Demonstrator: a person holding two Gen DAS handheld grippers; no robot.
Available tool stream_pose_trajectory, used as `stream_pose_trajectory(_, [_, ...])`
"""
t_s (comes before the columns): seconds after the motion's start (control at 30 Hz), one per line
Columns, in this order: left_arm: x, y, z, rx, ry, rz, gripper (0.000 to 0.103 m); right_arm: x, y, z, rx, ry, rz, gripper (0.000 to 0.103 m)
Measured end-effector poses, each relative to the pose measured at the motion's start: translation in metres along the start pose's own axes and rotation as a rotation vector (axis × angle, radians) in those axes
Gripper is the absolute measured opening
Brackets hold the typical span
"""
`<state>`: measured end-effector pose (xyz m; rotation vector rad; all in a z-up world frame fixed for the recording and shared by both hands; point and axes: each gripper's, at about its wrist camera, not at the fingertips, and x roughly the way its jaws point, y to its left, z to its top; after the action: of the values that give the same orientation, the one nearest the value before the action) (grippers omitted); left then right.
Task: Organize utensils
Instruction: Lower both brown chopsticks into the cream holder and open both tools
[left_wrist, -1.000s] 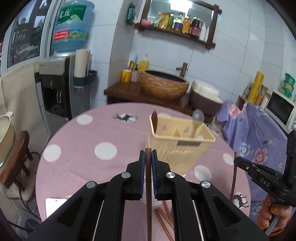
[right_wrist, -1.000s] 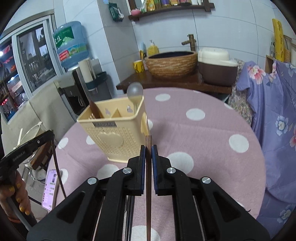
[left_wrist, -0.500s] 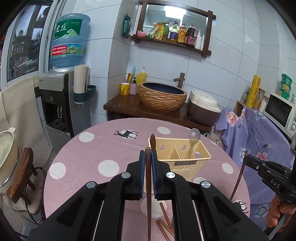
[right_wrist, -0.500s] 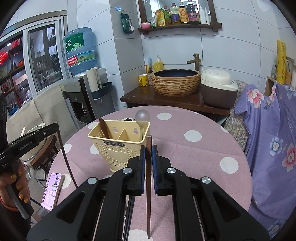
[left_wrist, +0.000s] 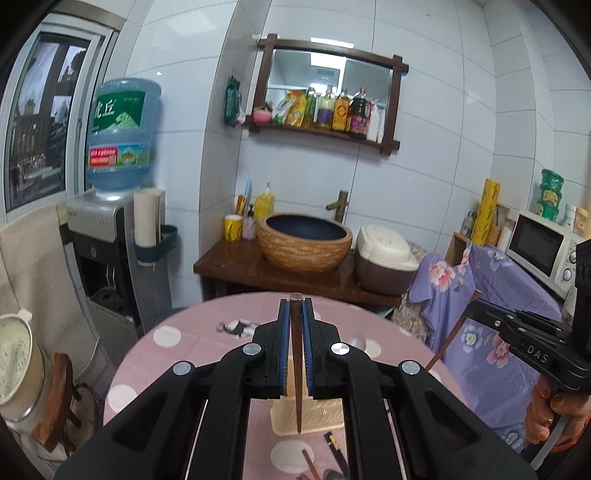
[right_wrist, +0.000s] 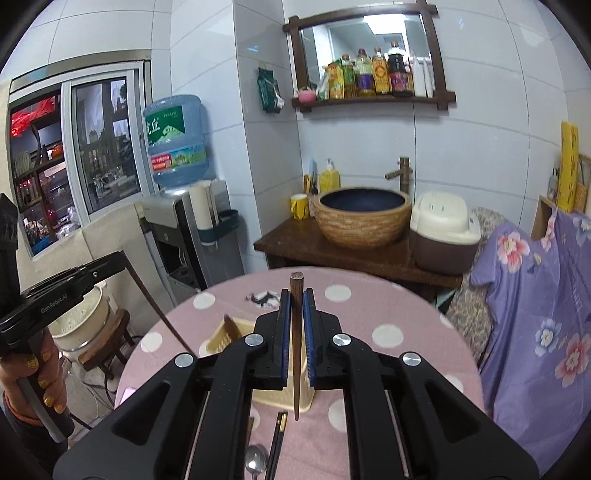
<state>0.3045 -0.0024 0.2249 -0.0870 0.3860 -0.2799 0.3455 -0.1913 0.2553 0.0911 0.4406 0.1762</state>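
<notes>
Your left gripper (left_wrist: 295, 314) is clamped on a brown wooden chopstick (left_wrist: 296, 369) that stands nearly upright between the blue pads, its blunt end poking just above the fingertips and its thin tip hanging free below them. Your right gripper (right_wrist: 295, 306) grips a second brown chopstick (right_wrist: 296, 350) the same way, thick end up, point down. Each gripper also shows from the side in the other's view, with its chopstick slanting down from the closed jaws.

Directly beneath and just beyond the hanging tips sits the cream plastic utensil holder (right_wrist: 236, 338) on the pink polka-dot tablecloth (right_wrist: 388, 306); from the right gripper you see a dark wooden piece standing in the holder's left compartment. Nearer to you than the holder, under the right gripper's fingers, a pair of black chopsticks (right_wrist: 277, 439) and a metal spoon (right_wrist: 256, 461) lie on the cloth. Under the left gripper, more loose brown chopsticks (left_wrist: 309, 461) lie near its base.

Past the table's far edge stands a dark wooden counter with a woven-look basin (right_wrist: 364, 214) and a rice cooker (right_wrist: 443, 229) to its right. A water dispenser (left_wrist: 110, 236) stands off to the left.
</notes>
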Motion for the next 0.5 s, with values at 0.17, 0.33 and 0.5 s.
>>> stream_pose_trajectory(0.17, [-0.001, -0.008, 0.044, -0.020, -0.042, -0.018, 0.008, -0.003, 0.009, 0.050, 0.007, -0.049, 0.005, 0.008])
stream_pose_trajectory(0.33, [0.006, -0.017, 0.064, -0.017, -0.096, 0.017, 0.008, 0.004, 0.020, 0.078, 0.000, -0.087, -0.010, 0.008])
stream_pose_trajectory(0.5, [0.031, -0.017, 0.048, -0.023, -0.064, 0.046, 0.008, 0.033, 0.022, 0.062, 0.019, -0.036, -0.012, 0.008])
